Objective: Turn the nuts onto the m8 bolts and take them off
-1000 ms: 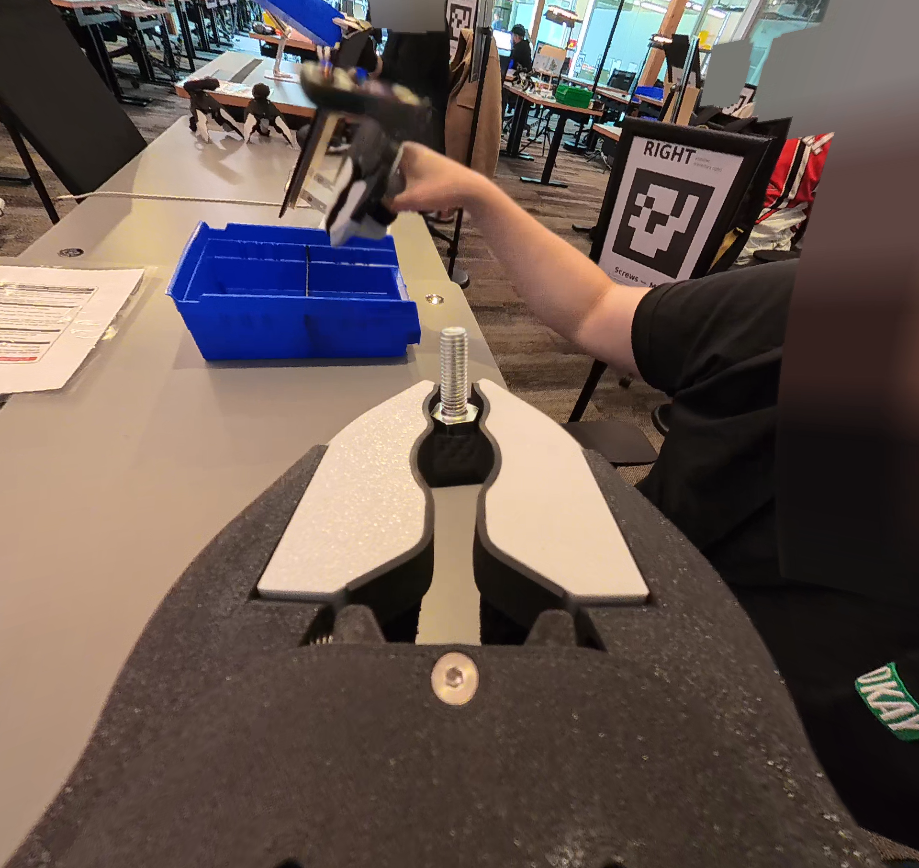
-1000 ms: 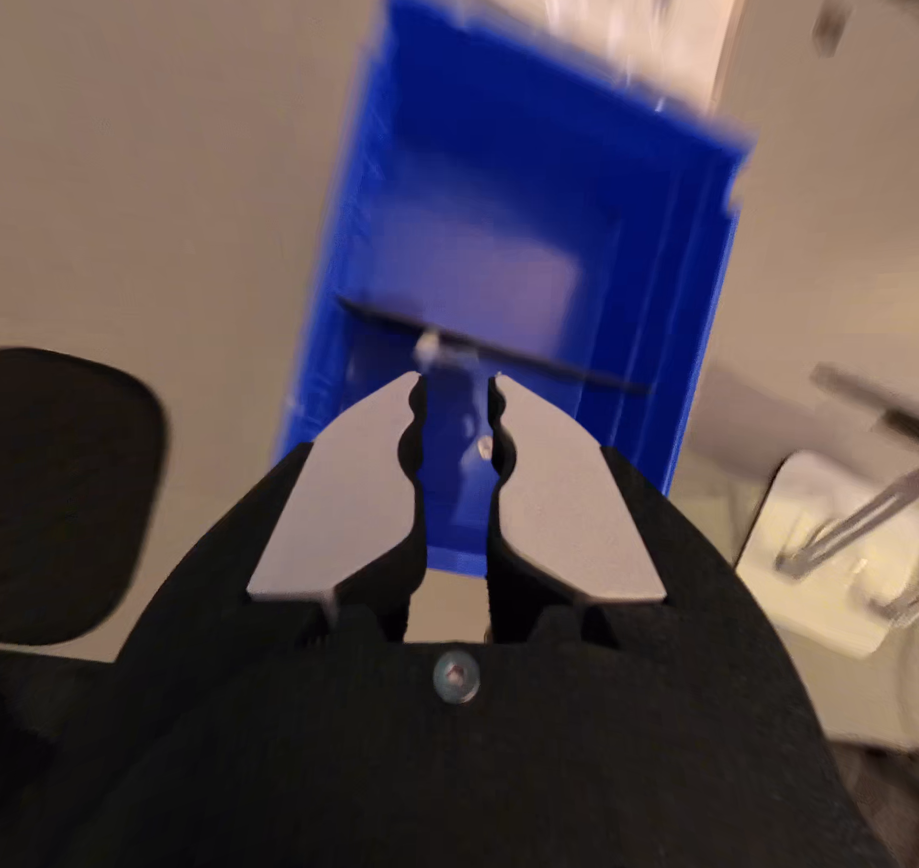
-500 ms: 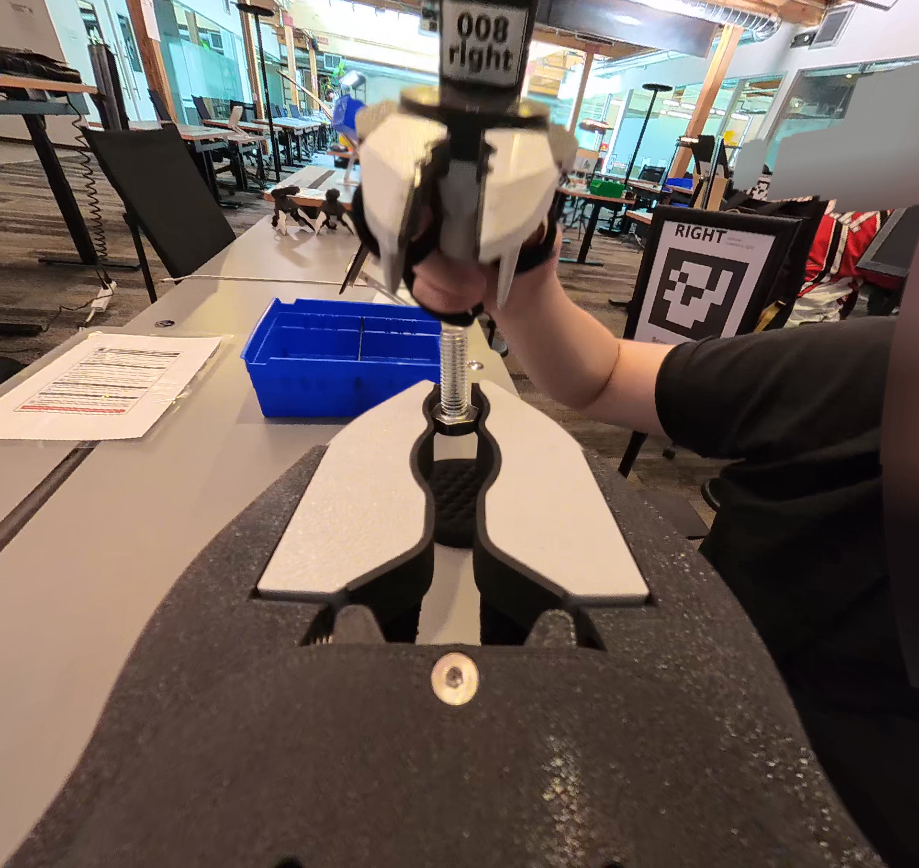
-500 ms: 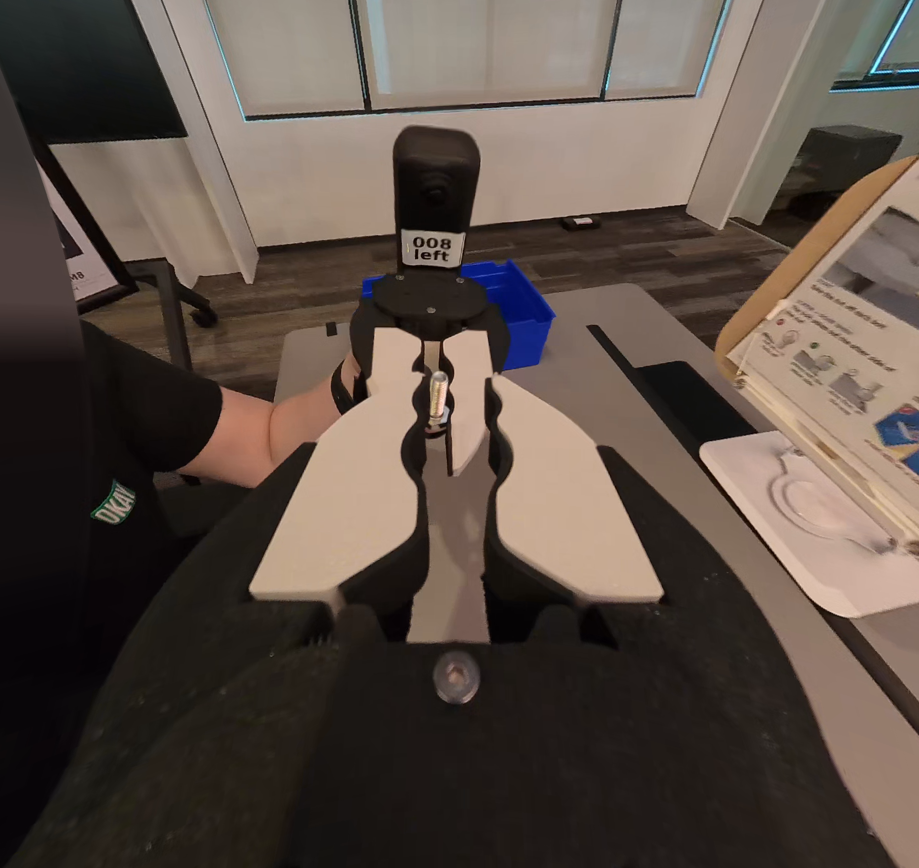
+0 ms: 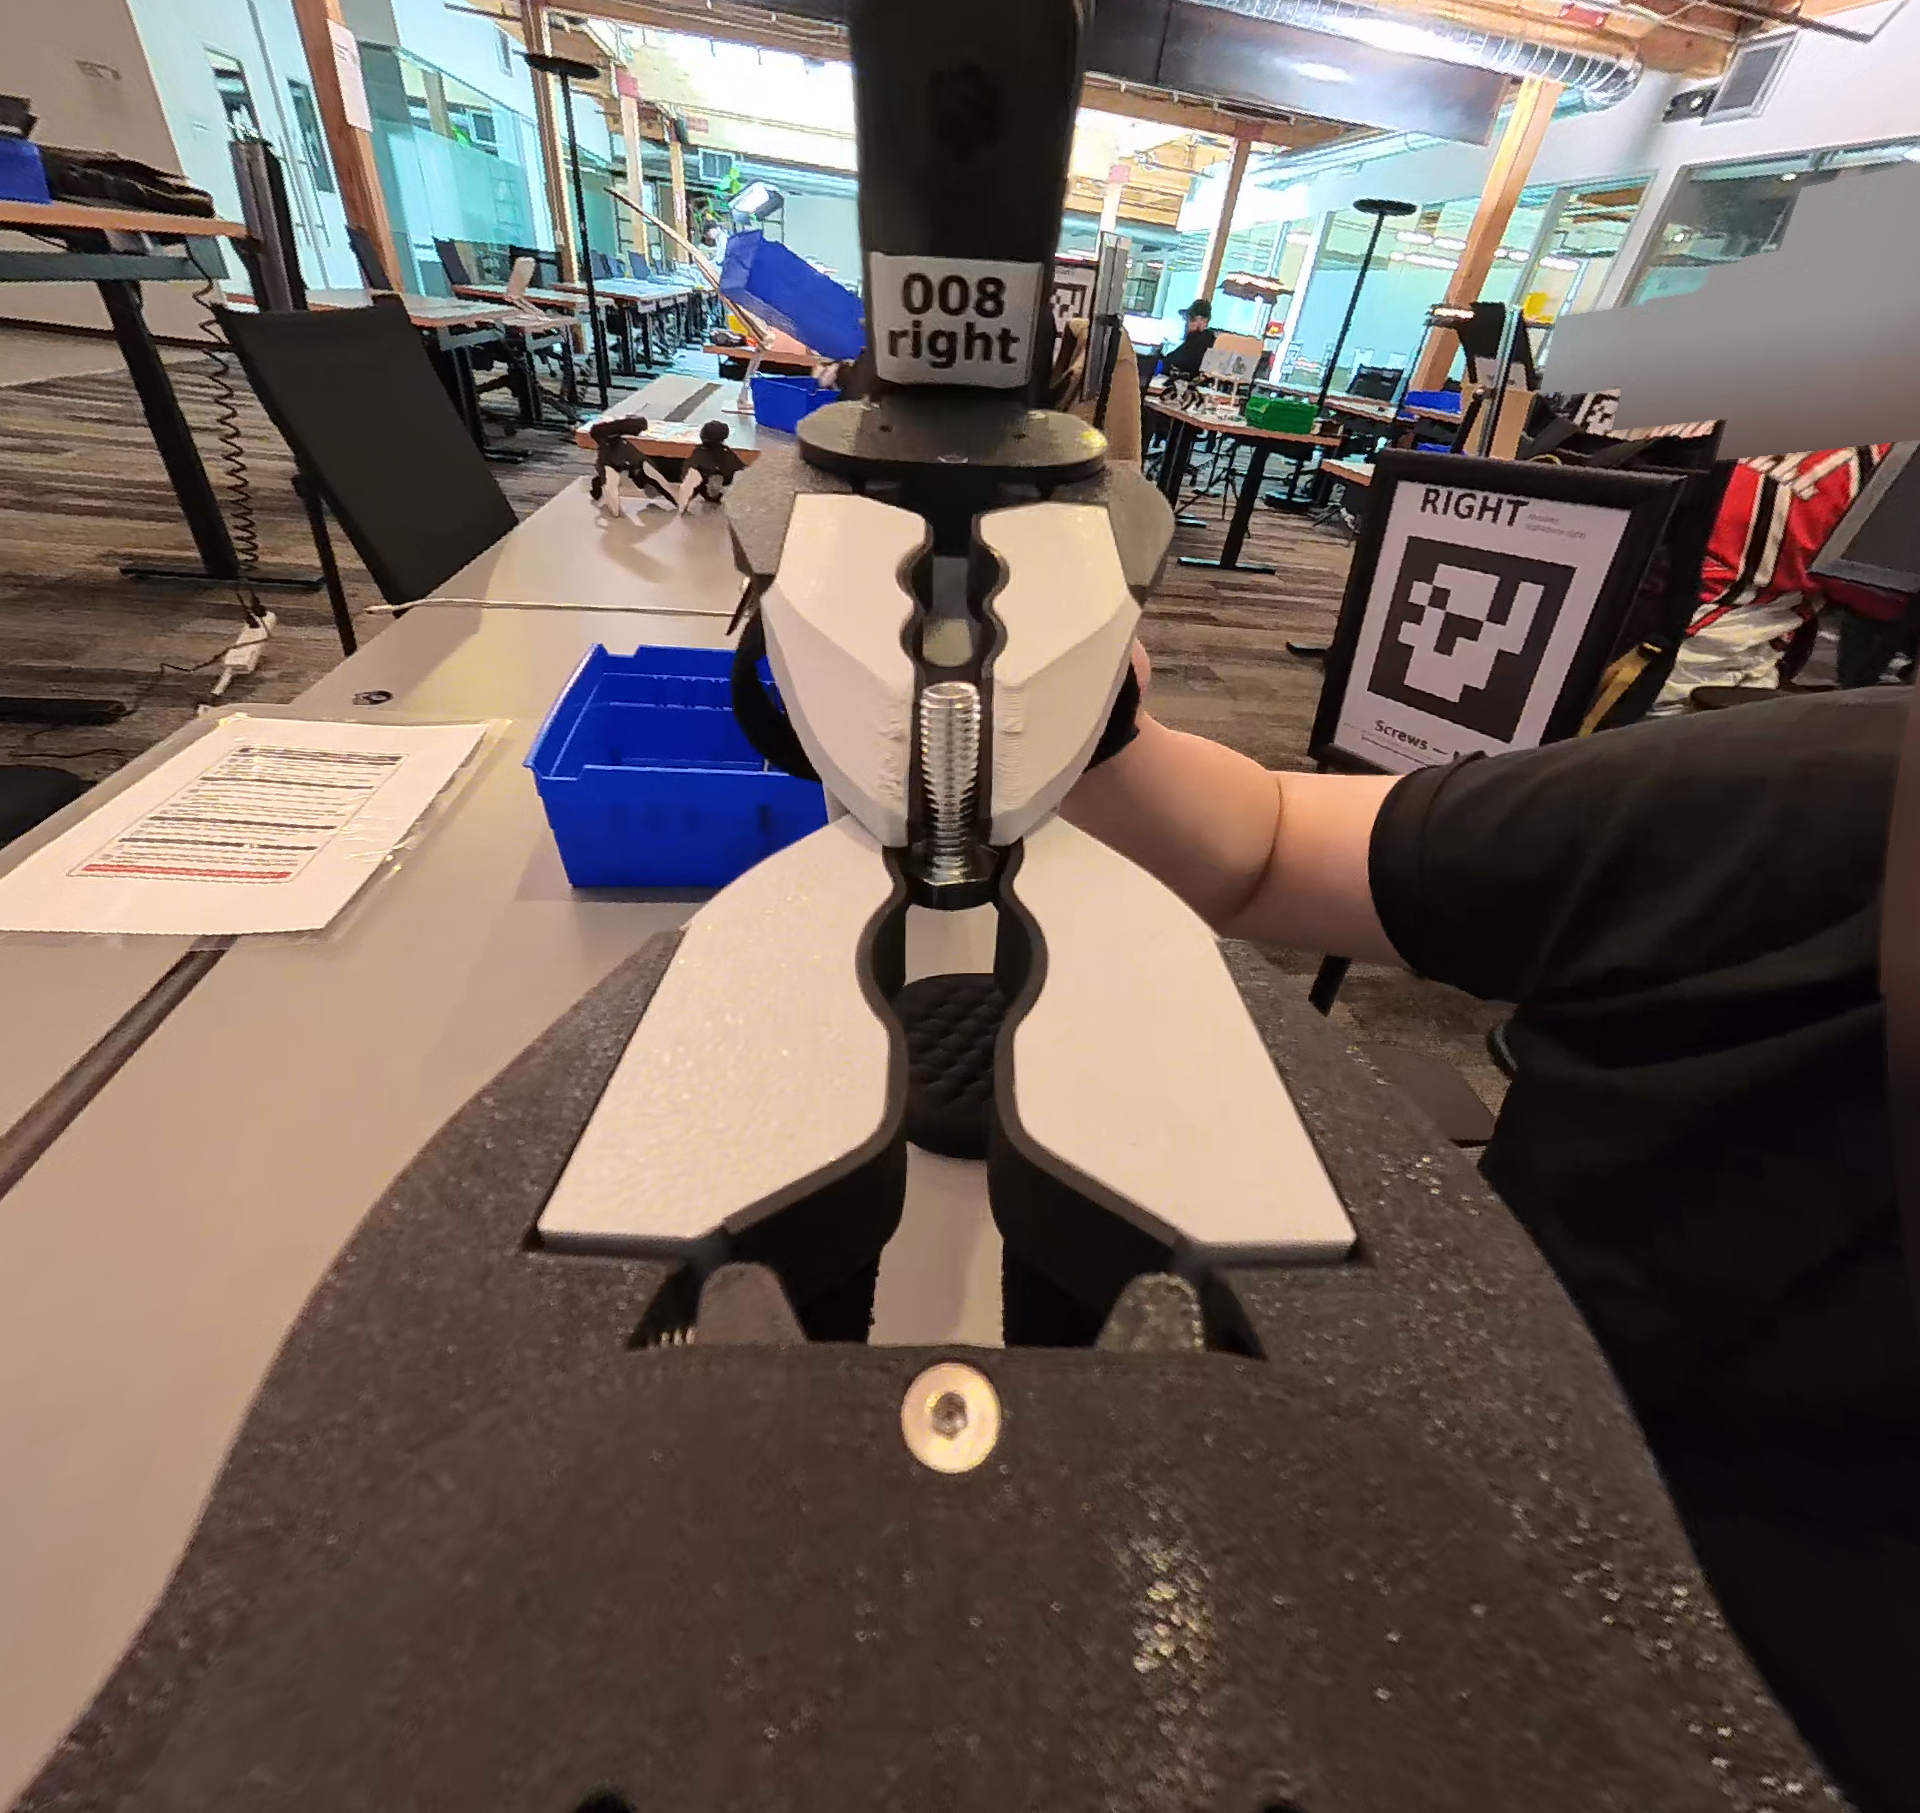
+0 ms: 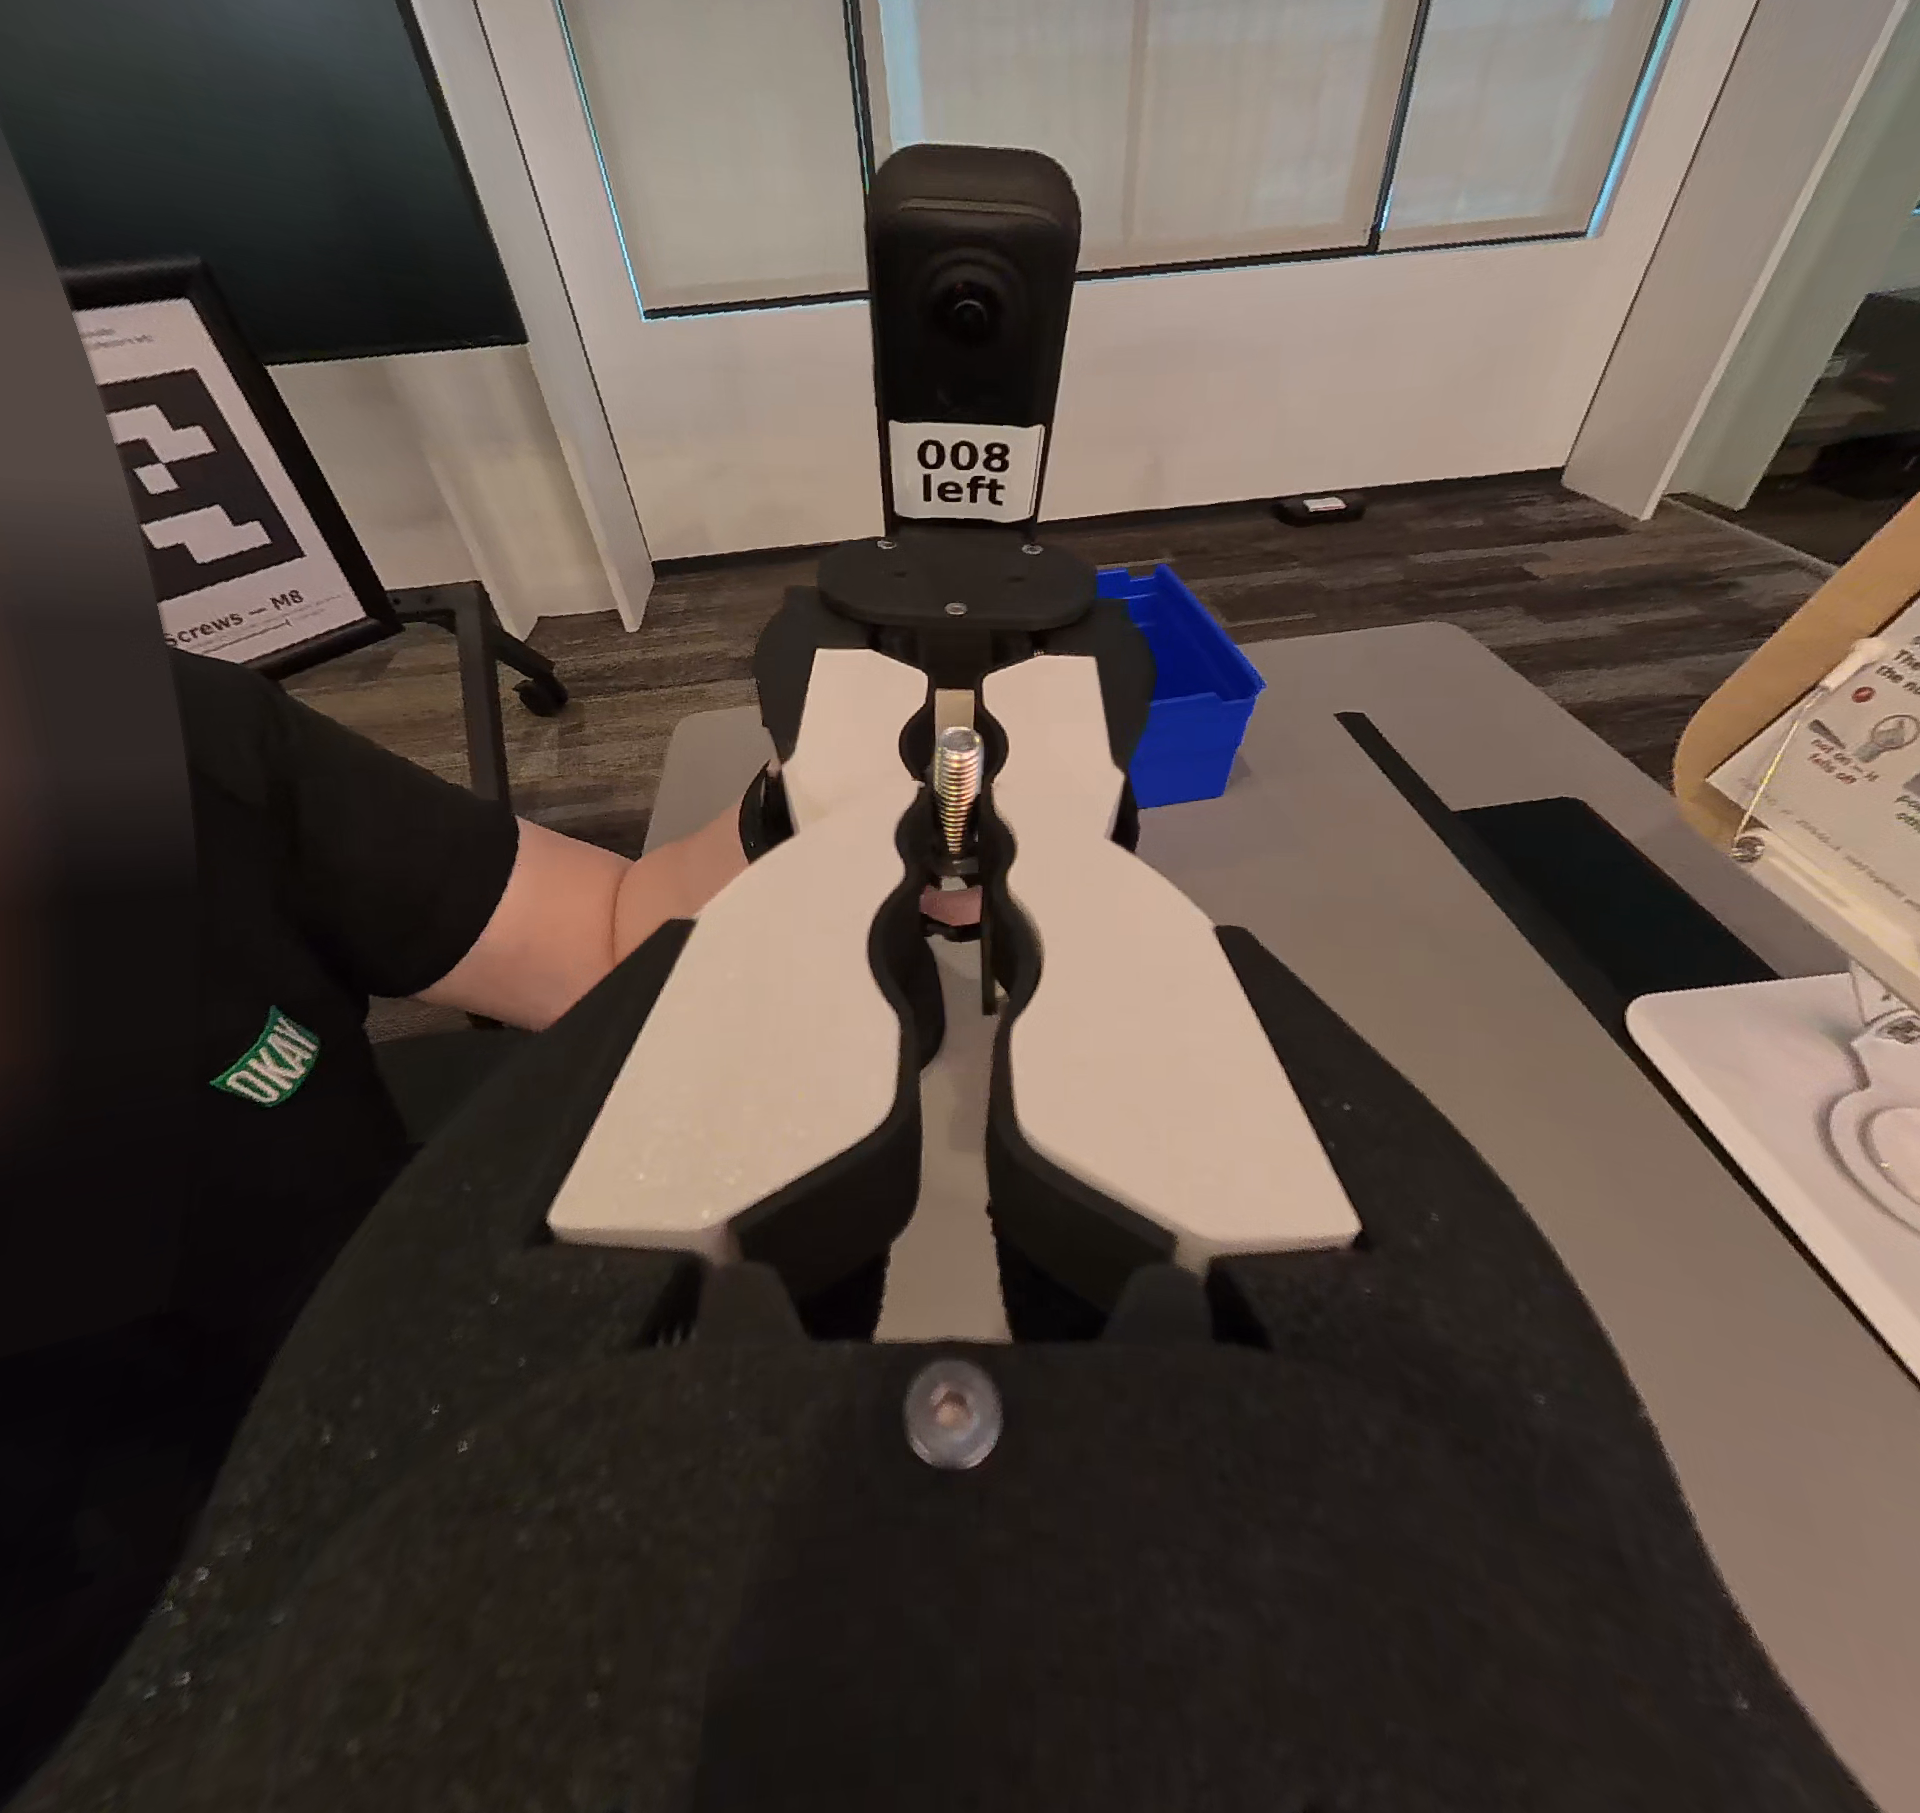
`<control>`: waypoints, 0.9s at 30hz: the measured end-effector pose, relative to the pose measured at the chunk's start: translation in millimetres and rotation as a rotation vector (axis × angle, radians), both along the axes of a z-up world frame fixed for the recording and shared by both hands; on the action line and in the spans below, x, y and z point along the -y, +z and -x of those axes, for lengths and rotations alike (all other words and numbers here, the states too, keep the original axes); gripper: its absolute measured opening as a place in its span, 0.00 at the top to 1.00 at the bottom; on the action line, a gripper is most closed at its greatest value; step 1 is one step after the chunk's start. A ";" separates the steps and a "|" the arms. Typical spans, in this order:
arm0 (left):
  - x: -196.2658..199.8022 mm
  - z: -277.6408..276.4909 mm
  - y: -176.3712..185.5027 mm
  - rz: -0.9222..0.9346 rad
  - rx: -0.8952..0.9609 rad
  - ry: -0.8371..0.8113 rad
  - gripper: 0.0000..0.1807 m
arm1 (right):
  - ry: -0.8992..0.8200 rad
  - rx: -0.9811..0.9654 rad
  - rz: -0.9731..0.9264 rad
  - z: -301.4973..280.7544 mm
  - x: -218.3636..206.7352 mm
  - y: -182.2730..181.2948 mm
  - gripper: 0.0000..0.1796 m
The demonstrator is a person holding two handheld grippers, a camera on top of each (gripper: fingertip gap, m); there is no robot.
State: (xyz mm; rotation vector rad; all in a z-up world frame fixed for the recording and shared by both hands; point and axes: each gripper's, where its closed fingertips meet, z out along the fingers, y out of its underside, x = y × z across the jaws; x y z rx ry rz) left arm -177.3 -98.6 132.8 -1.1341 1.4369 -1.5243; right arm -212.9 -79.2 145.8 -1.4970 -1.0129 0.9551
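A silver M8 bolt (image 5: 949,776) points forward from my left gripper (image 5: 951,880), which is shut on its hex head. No nut shows on the thread. My right gripper (image 5: 951,823) faces the left one, and its white fingers (image 5: 852,703) are closed on both sides of the threaded shaft. In the right wrist view the bolt (image 6: 956,807) lies between my right gripper's (image 6: 954,844) pads, with its tip toward the left gripper's fingers (image 6: 852,755) behind it.
A blue divided bin (image 5: 665,776) stands on the grey table (image 5: 312,1088), also seen in the right wrist view (image 6: 1195,724). A printed sheet (image 5: 239,818) lies at the left. A person's arm (image 5: 1226,849) reaches in. An instruction board (image 6: 1818,776) and white tray (image 6: 1787,1119) are at the right. The grippers are tip to tip, or close to it.
My right gripper came from above the blue bin to the bolt and its fingers closed on the shaft. My left gripper kept hold of the bolt's head throughout.
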 end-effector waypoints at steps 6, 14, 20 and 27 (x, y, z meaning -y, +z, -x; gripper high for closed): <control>2.5 -2.1 1.3 -0.023 0.006 0.027 0.78 | 0.000 -0.041 -0.015 -8.0 6.2 13.8 0.96; -5.8 -1.6 -6.6 -0.033 -0.055 0.076 0.75 | -0.779 0.514 0.090 -233.3 -42.2 -0.3 0.96; -2.6 -5.5 -14.7 -0.054 -0.103 0.073 0.77 | -1.066 0.803 0.858 -439.8 -25.1 -154.9 0.96; 1.4 -9.3 -25.4 -0.085 -0.153 0.060 0.77 | -1.051 0.910 1.137 -498.4 -11.4 -262.0 0.96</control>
